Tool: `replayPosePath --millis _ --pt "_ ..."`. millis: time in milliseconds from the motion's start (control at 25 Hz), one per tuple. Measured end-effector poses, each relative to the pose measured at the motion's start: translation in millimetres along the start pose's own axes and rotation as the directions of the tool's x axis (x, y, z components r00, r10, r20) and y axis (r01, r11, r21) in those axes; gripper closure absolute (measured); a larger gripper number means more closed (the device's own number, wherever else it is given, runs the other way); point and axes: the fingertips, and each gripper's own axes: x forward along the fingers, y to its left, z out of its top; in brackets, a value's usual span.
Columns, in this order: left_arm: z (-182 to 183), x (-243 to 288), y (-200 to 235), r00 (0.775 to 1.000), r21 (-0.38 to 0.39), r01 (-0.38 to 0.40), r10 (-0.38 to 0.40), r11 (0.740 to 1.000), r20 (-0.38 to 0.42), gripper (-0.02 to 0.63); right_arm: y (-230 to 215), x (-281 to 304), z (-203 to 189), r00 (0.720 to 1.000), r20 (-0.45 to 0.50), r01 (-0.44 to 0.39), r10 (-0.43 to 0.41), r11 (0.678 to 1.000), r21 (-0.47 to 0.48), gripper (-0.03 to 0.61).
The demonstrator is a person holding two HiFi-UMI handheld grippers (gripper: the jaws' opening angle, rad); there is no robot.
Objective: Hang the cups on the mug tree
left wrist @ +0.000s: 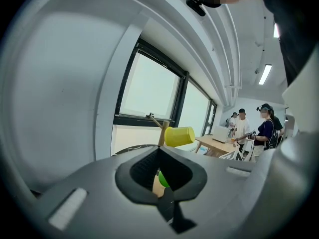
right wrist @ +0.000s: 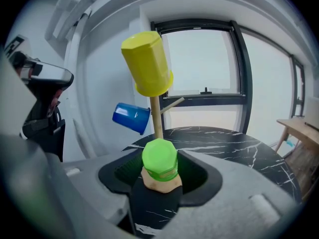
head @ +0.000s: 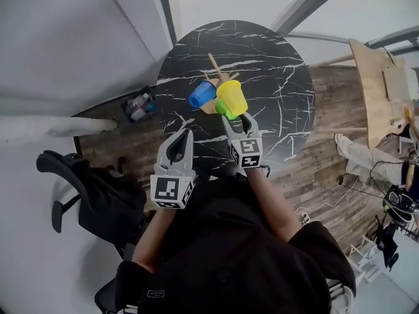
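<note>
Just ahead of the right gripper [head: 242, 118], low down and centred on its opening, sits the green cup [right wrist: 159, 159], closed end facing the jaws. It is on the mug tree [right wrist: 156, 118], right above the pale wooden foot. Jaws stand part open; the marbled table [right wrist: 234, 143] shows through the gap. Nothing clamped, as far as I can judge.

Up and beyond it: yellow cup [right wrist: 147, 63] capped over the top of the stem, tilted. Blue cup [right wrist: 130, 117] up and to that gripper's left, on a side peg, mouth inward.

Left gripper [head: 182, 139]: jaws closed, empty. The tree is well ahead of it.

Handling, my guess: cups look like thin plastic, so light, stiff and smooth, and likely to slip under a hard squeeze. The faceted walls give flat seats for the pads. Best hold is across the wall near the closed end, leaving the mouth free for a peg. The tree itself looks light; a sideways nudge could tip it.
</note>
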Motion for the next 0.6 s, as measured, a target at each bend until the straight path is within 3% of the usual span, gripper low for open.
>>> replayPosePath --millis 600 --pt "-4 -10 17 0.999 -0.007 -0.038 0.038 0.999 -0.005 0.618 1 26 -16 0.998 -0.055 -0.006 0.006 1.0 -0.003 0.359"
